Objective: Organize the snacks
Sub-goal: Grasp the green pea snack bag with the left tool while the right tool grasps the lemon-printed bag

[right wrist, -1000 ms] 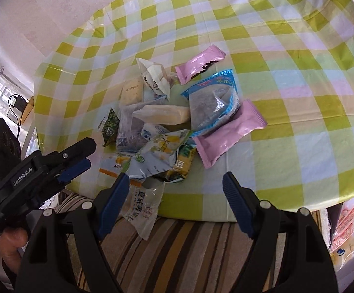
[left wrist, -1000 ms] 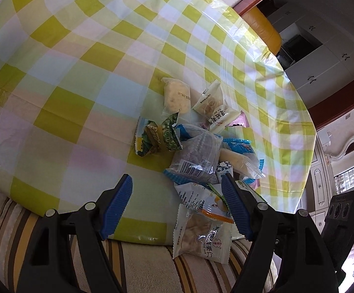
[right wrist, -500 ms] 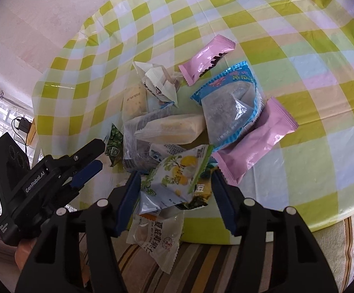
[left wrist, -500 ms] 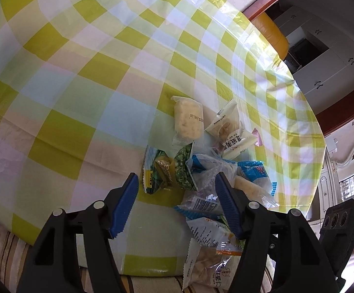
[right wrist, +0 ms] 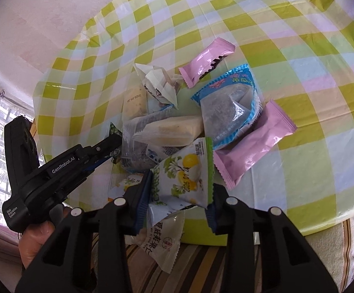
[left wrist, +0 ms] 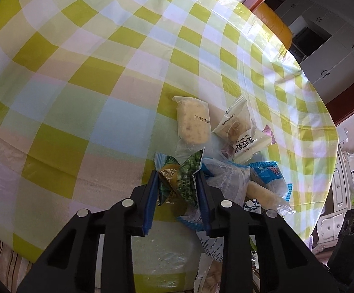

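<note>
While both pairs of jaws are clamped on crinkly packets, the left gripper point(left wrist: 178, 188) on a small green foil pea packet point(left wrist: 185, 179) and the right gripper point(right wrist: 180, 191) on a white lemon-printed pouch point(right wrist: 185, 173), neighbouring wrappers could be dragged off the near edge of the checked tablecloth point(left wrist: 84, 78). Both grippers are held low, angled into the heap's near side.

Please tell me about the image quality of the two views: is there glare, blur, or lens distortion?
Left wrist view: strong fisheye bending of the checked tablecloth, with shiny glare on its plastic folds at the far edge; the left tool and its green snack packet are sharp.
Right wrist view: same curvature, dark corners; the pink packet shows bright reflections; the lemon packet in the right tool is clear.
</note>
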The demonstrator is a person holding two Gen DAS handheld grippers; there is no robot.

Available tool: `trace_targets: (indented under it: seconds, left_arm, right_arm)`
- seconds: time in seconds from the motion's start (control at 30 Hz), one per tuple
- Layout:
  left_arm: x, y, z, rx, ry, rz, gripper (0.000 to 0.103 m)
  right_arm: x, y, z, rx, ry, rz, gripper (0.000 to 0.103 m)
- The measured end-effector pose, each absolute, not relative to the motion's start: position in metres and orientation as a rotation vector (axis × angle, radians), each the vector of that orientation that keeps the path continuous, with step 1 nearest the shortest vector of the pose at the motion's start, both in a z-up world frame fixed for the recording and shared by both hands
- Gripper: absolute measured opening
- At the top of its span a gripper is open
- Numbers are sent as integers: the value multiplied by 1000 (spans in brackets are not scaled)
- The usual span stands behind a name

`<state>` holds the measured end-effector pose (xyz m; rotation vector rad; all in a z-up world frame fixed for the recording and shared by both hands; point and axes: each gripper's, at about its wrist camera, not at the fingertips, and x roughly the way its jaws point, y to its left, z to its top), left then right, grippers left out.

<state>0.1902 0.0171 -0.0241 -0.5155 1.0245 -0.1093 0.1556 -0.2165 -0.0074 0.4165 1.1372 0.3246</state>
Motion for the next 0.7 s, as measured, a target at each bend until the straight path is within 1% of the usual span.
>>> trace_targets:
  seconds: [0.1, 0.43, 0.7]
  left_arm:
    - [186, 20, -22, -524, 1013, -100, 27]
    - [161, 20, 3, -489, 923, -79, 26]
    - [137, -21, 36, -405, 848, -178, 26]
  right_arm:
    - [152, -219, -4, 414, 1127, 323, 39]
    - [139, -237, 9, 425, 1092, 308, 39]
    - [126, -265, 17, 448, 1060, 272, 39]
